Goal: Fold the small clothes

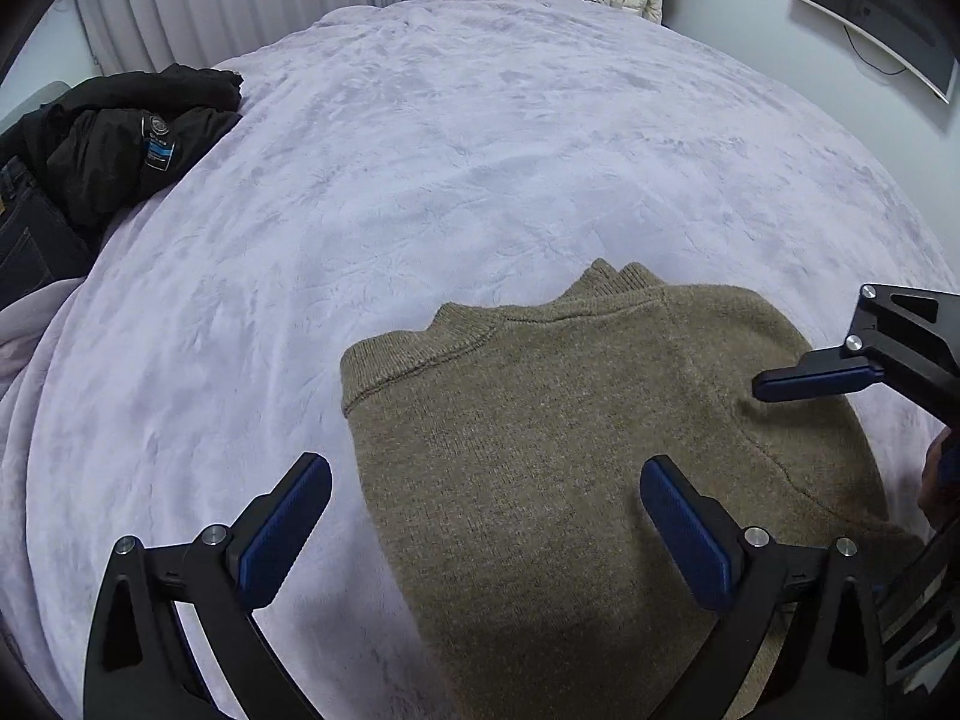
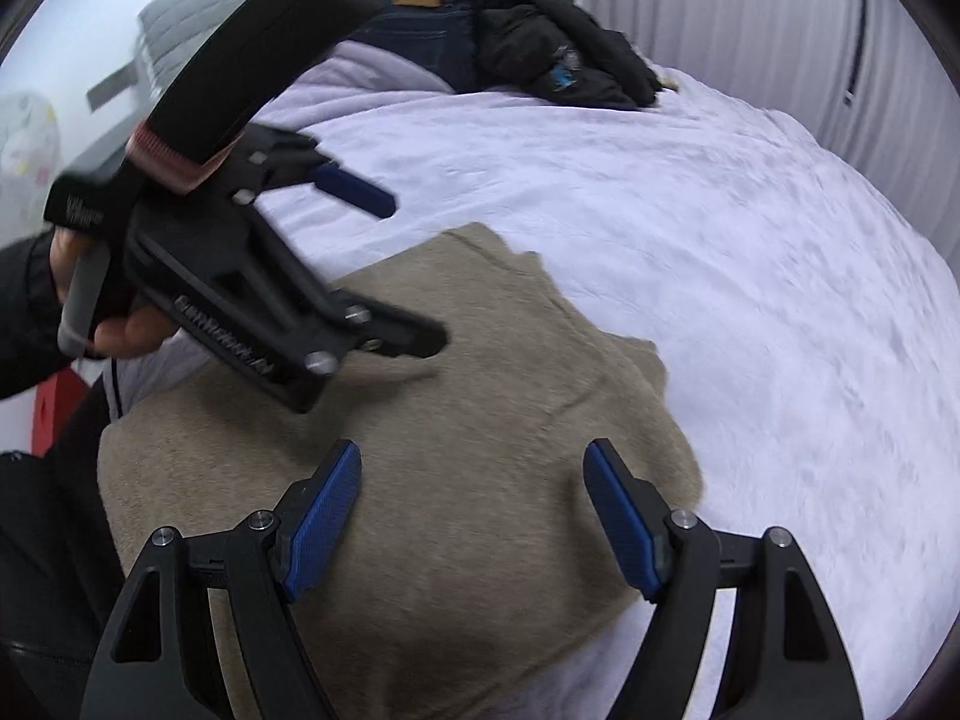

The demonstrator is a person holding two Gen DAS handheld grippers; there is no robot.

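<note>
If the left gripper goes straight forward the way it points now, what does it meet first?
Most likely the brown sweater, which lies just ahead between the open fingers of the left gripper; past it only the lilac blanket. Depth is unclear.

From your left gripper (image 1: 486,531), the lavender bedspread (image 1: 480,150) lies open from 10 to 1 o'clock. A heap of dark clothes (image 1: 114,150) blocks 10 o'clock at the far edge. At 3 o'clock your right gripper (image 1: 798,381) crowds the brown sweater (image 1: 570,450).
</note>
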